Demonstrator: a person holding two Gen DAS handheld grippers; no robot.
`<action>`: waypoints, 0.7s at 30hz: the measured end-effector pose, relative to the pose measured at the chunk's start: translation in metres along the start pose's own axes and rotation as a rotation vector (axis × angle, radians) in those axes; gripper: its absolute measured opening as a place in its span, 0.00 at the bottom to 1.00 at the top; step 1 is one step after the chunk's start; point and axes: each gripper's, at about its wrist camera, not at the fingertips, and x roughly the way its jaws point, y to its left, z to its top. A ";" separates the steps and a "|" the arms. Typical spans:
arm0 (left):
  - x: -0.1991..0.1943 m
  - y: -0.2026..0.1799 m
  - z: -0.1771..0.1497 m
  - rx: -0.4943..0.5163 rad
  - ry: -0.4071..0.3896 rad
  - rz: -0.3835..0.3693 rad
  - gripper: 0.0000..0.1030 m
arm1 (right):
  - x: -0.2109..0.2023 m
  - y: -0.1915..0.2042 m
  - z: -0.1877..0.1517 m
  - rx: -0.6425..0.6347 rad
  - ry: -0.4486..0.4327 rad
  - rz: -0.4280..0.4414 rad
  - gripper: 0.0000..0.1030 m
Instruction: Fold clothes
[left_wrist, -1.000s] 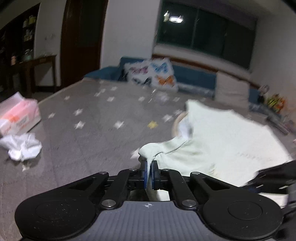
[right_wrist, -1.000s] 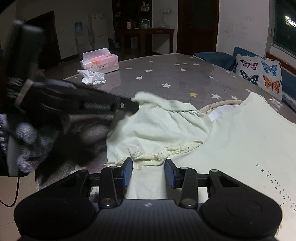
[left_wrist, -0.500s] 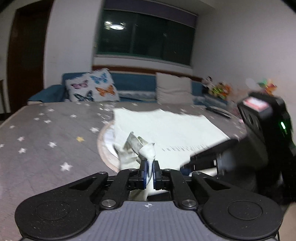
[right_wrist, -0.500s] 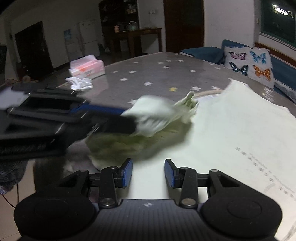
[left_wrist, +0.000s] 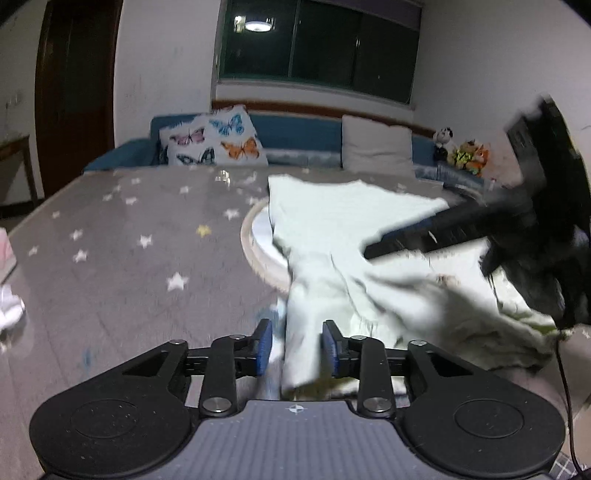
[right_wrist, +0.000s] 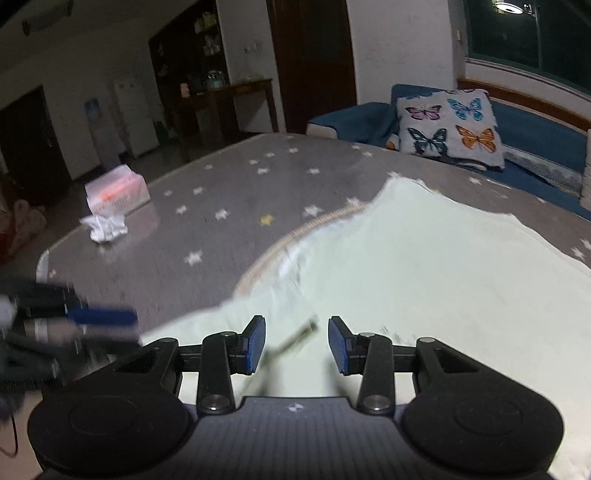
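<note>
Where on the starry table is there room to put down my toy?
The starry table is bare between the tissue box with its crumpled tissue and the pale green garment. The stretch before the butterfly cushion is free too. It is crowded near both tongs, where the garment is spread over a round mat.

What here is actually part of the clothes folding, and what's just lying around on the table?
Part of the job:
- pale green garment
- left gripper, jaws opening, a fold of the garment between them
- right gripper, open over the garment

Just lying about:
- tissue box
- crumpled tissue
- butterfly cushion
- round mat under the garment
</note>
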 end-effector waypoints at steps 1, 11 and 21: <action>0.001 0.000 -0.002 -0.004 0.009 -0.003 0.33 | 0.007 0.001 0.004 -0.002 0.001 0.004 0.37; -0.003 0.006 -0.012 -0.062 0.030 -0.010 0.12 | 0.070 -0.005 0.020 0.026 0.064 0.015 0.23; -0.008 0.006 -0.014 -0.097 0.047 0.004 0.07 | 0.090 -0.006 0.025 0.062 0.059 0.034 0.06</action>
